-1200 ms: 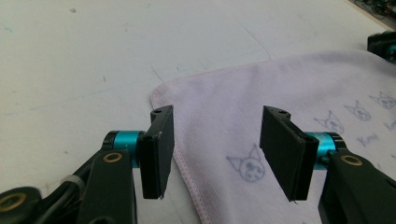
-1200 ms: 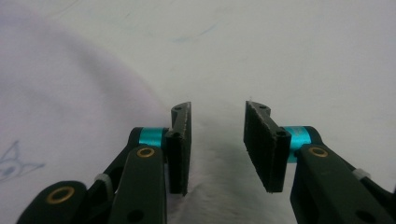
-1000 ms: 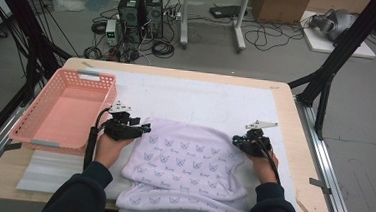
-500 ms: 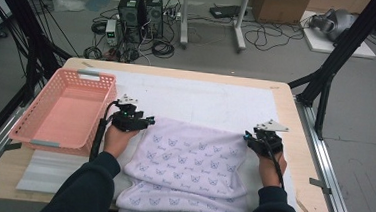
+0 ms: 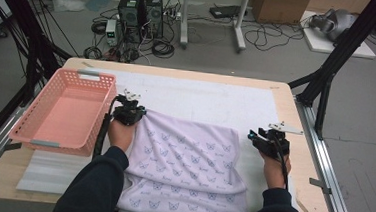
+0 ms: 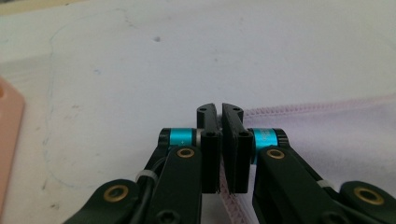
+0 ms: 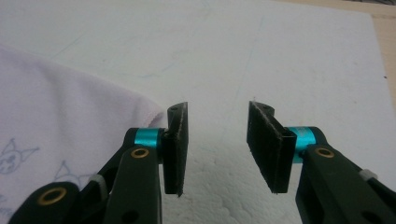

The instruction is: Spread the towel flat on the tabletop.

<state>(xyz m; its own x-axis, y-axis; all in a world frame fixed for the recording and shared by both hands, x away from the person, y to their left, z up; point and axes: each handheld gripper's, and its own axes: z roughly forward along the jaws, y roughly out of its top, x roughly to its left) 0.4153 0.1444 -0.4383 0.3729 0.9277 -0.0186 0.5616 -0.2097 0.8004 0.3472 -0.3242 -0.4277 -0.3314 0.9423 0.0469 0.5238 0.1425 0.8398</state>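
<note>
A pale lilac cloth (image 5: 187,161) printed with small cat faces lies on the white mat, its near end hanging over the table's front edge. My left gripper (image 5: 139,110) sits at the cloth's far left corner. In the left gripper view its jaws (image 6: 219,112) have just closed, and the pink stitched hem (image 6: 299,109) runs in between them. My right gripper (image 5: 256,134) stands just off the cloth's right corner. Its jaws (image 7: 217,109) have just been opening, with bare mat between them and the cloth (image 7: 56,107) left of the left jaw.
A pink plastic basket (image 5: 52,84) stands empty on the table's left side, close to my left hand. The white foam mat (image 5: 216,98) covers most of the wooden table (image 5: 295,118). Black frame struts rise at both sides.
The right gripper let go of the cloth's right corner and slid right, off the cloth. The left gripper moved a little away from the person and closed on the hem.
</note>
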